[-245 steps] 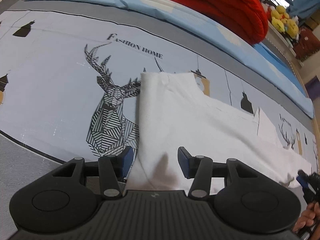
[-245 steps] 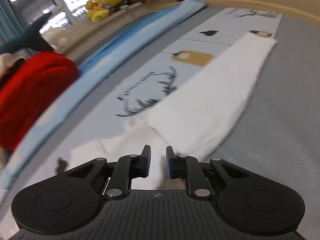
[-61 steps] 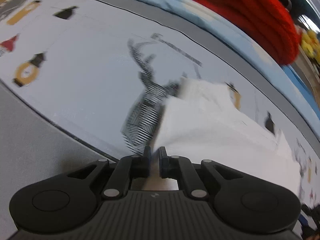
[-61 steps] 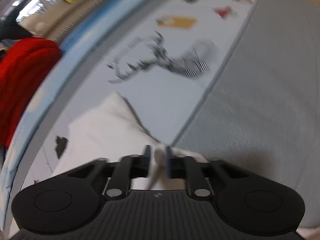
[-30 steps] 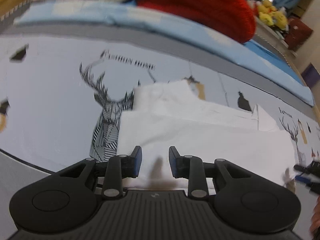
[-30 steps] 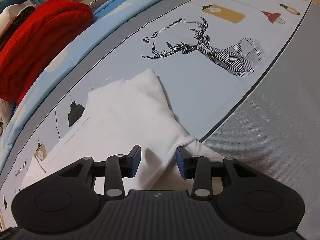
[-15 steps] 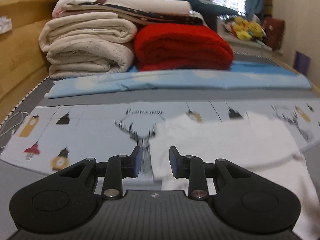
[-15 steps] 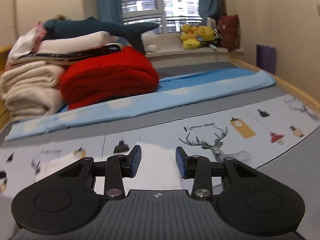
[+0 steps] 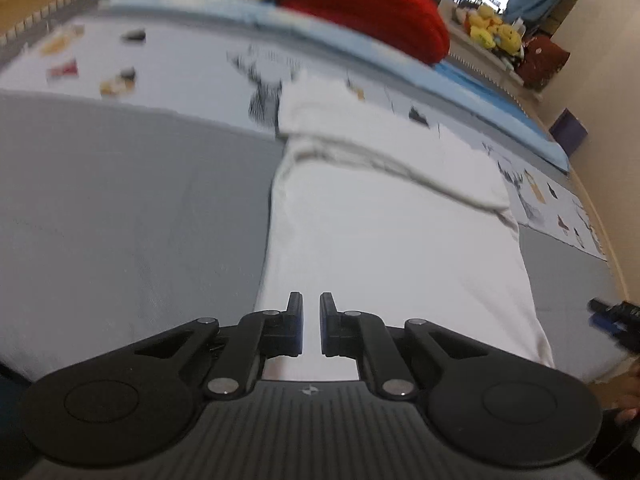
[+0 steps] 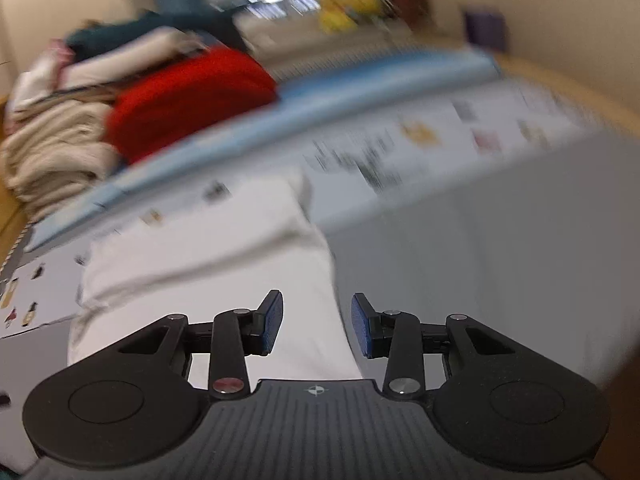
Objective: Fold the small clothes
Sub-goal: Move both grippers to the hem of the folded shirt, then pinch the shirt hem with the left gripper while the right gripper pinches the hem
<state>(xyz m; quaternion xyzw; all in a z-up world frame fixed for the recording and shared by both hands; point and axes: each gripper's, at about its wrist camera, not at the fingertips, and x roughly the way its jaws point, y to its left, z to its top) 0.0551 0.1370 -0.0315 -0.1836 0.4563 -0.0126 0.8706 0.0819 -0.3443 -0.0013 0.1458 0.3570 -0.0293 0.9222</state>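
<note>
A white garment (image 9: 384, 216) lies flat on the bed, its far part folded back over itself into a thick band (image 9: 360, 136). My left gripper (image 9: 311, 322) hovers over the garment's near edge with its jaws a narrow gap apart and nothing between them. My right gripper (image 10: 316, 322) is open and empty over the garment's (image 10: 224, 256) right near edge. The right gripper's tips also show at the right edge of the left wrist view (image 9: 612, 318).
The grey bedsheet (image 9: 120, 200) has a printed pale panel (image 9: 180, 64) at the far side. A red blanket (image 9: 360, 4) and stacked cream bedding (image 10: 52, 148) lie at the head of the bed. Yellow plush toys (image 9: 492, 32) sit on a sill.
Both grippers have dropped from a raised, level view down to the garment's near edge. The left jaws have narrowed; the right jaws have widened.
</note>
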